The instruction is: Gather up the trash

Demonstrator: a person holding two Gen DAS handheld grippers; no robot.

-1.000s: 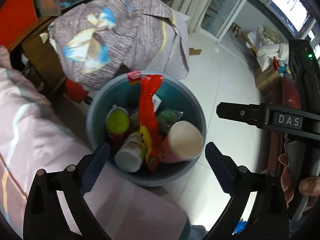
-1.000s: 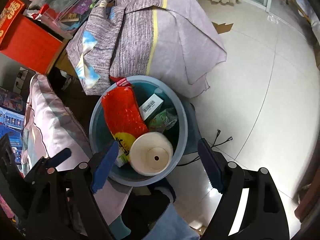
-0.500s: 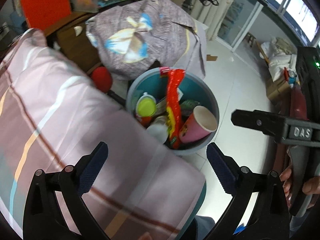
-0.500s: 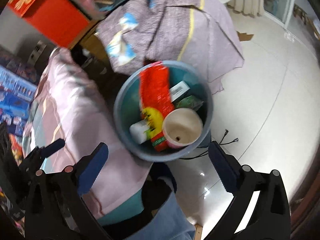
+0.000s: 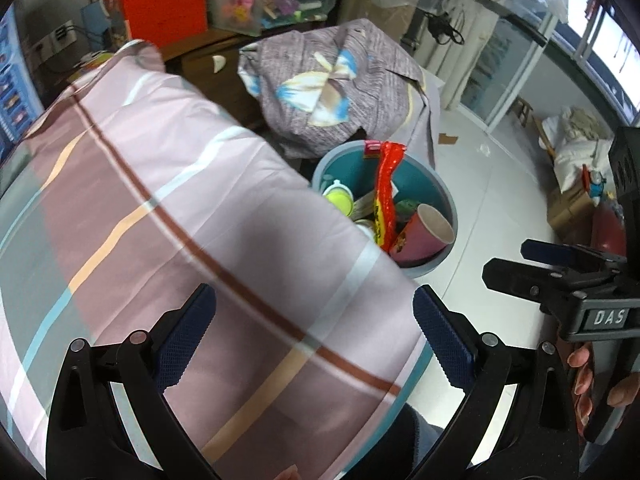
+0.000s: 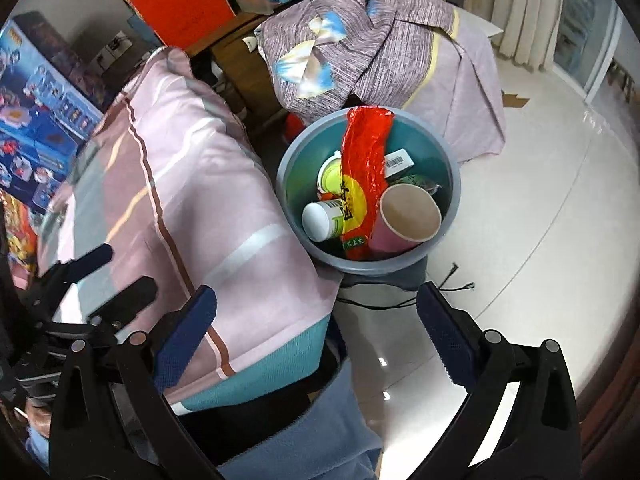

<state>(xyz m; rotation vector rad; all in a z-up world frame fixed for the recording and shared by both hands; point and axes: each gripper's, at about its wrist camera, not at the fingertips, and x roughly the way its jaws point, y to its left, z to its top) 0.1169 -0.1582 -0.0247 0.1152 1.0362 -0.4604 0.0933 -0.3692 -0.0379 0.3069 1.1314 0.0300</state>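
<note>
**Bin contents and gripper state**

Bedding fills the left of both views: a pink cotton cover with brown, cream and pale-blue stripes (image 5: 168,208), smooth and softly creased, blurred at its near edge. In the left wrist view it hides the near-left rim of the round blue plastic bin (image 5: 436,196) and part of what lies inside.

The left gripper (image 5: 316,330) hangs over this bedding with its jaws spread wide and nothing between them. Its fingers (image 5: 184,334) carry dark-blue pads with a knurled texture.

The bin stands on the white glossy tile floor (image 6: 532,184), just beside the bedding. Behind it, a grey woven cloth with blue and cream print (image 6: 352,40) drapes over furniture whose form cannot be made out.

The trash lies inside the bin:
- a crinkled red foil snack bag with a yellow patch (image 6: 362,168), leaning upright against the far rim;
- a white cylindrical plastic bottle (image 6: 320,220), on its side, label partly covered by the bag;
- a yellow-green round lid (image 6: 330,178), half hidden;
- a pink paper cup (image 6: 408,216), tilted, mouth up;
- a white carton with a barcode (image 6: 398,160), mostly covered.

The right gripper (image 6: 320,330) is held near the bin, jaws likewise wide apart and unloaded. A thin black cable (image 6: 404,300) lies on the floor at the bin's base, one end cut off by the gripper.
</note>
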